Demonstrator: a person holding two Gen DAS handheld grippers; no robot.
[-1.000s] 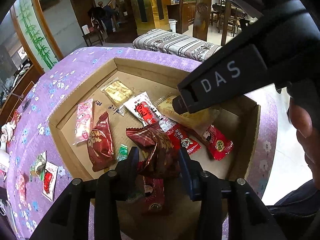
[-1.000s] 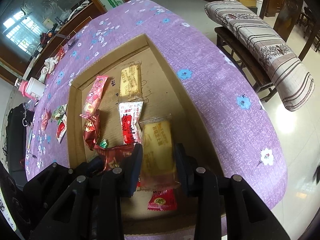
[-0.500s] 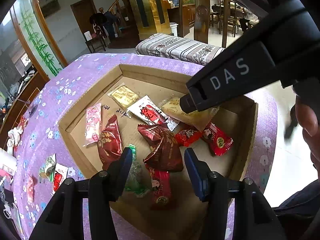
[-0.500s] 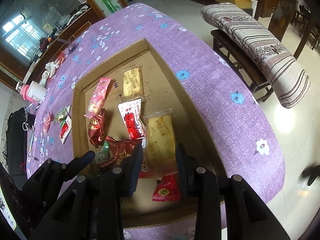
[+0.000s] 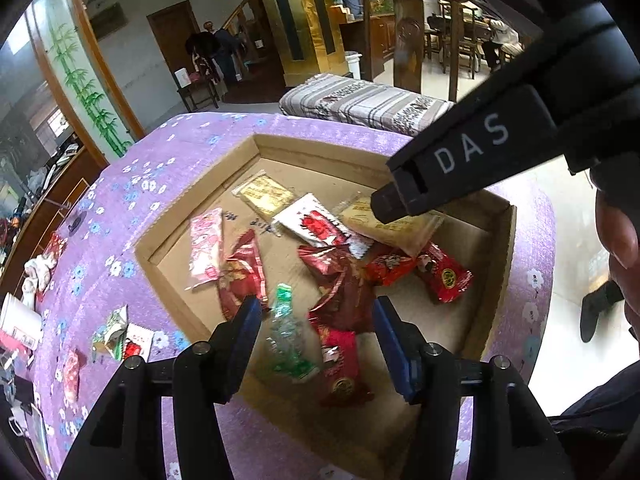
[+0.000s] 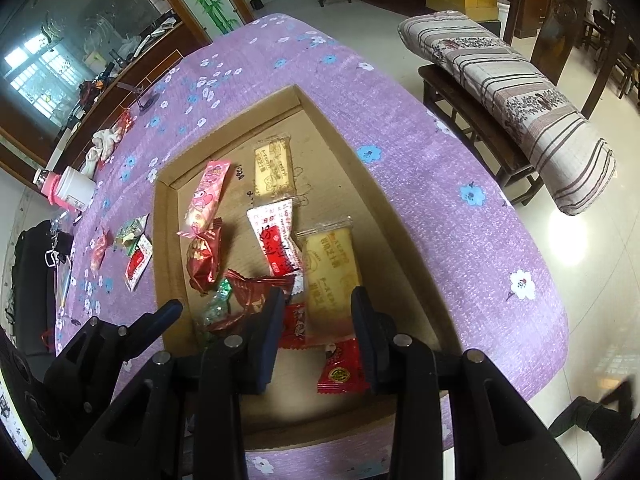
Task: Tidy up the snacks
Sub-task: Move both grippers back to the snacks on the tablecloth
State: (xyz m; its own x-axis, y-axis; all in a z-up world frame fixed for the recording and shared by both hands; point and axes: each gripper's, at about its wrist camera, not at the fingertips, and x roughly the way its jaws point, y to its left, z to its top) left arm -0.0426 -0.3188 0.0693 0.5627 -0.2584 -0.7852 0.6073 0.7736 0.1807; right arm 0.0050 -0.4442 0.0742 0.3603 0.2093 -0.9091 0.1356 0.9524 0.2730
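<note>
Cardboard box (image 6: 404, 236), snack packets (image 6: 280, 240) inside

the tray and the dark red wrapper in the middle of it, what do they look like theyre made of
The tray looks like plain corrugated cardboard: matte brown, raw cut edges, folded-up walls, pen scribbles on its floor. The dark red wrapper appears to be metallised plastic film or foil: glossy, sharply crinkled, bright glints along its folds. Which of the two it is, the look leaves open.

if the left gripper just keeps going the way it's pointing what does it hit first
Most likely the dark red foil packet, which lies in the cardboard box between the left gripper's opening jaws, untouched. Depth is unclear, so the green wrapper beside it could come first.
</note>
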